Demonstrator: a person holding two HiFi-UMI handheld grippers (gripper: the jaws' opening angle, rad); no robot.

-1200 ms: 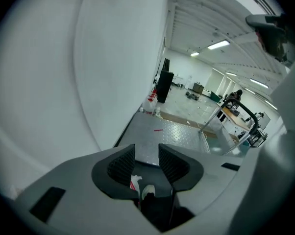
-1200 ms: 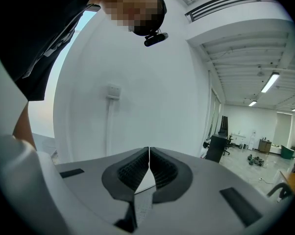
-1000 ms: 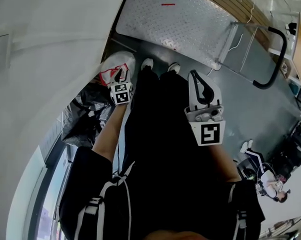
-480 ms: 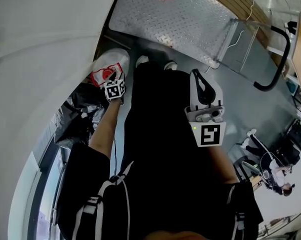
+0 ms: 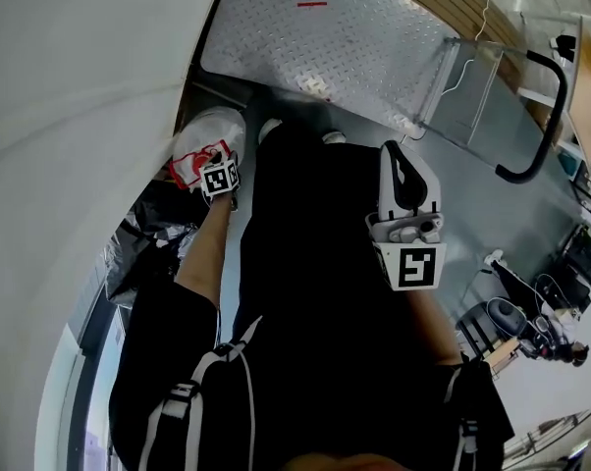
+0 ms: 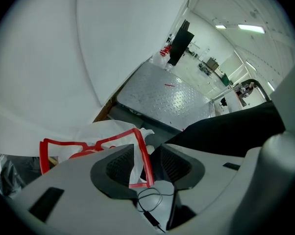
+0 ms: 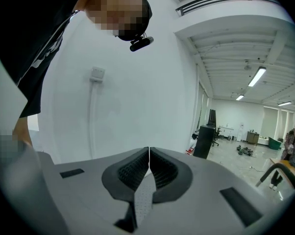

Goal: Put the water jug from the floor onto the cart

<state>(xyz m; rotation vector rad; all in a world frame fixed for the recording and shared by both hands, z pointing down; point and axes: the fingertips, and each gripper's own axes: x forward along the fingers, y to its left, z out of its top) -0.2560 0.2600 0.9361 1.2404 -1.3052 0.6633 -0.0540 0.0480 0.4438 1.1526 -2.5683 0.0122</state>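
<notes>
White, red-trimmed water jug (image 6: 115,133) shows between jaws of the left tool (image 6: 147,155), just opened wide; right tool (image 7: 148,156) pinched together.

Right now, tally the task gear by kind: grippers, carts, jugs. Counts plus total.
White water jug with red print, on the floor: 1
Steel diamond-plate platform cart with black handle: 1
Grey two-jaw grippers: 2 (left gripper, jaws just been opening, the jug's red print between them; right gripper, jaws together)
Total: 4
</notes>
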